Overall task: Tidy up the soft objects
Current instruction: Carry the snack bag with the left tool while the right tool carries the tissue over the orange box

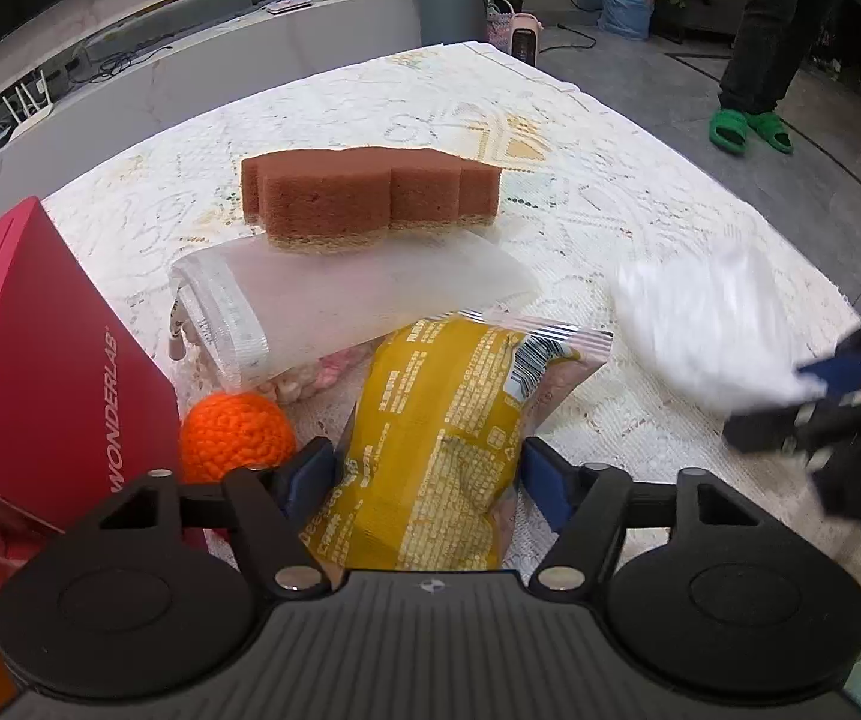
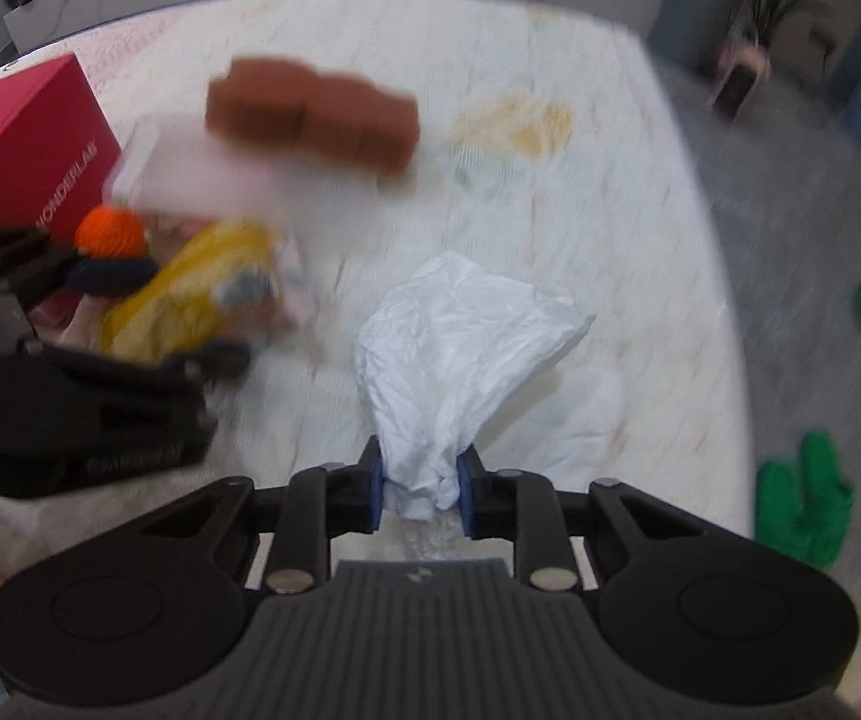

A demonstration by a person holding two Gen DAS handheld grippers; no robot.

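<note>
Taking the yellow snack packet (image 1: 436,450) as my landmark: left of it stands the red box (image 1: 40,360), and the orange crochet ball (image 1: 237,435) sits between box and packet, touching neither of my tools. Behind the packet lies a frosted zip pouch (image 1: 340,300), with the brown sponge (image 1: 370,198) resting on its far edge. My left tongs (image 1: 430,474) straddle the packet's near end at medium width; both blue pads sit at its sides, but I cannot tell whether they press it. Right of the packet, well apart, my right tongs (image 2: 420,495) are pinched narrow on the gathered end of a crumpled white tissue (image 2: 460,348), lifted off the lace tablecloth (image 1: 550,120).
</note>
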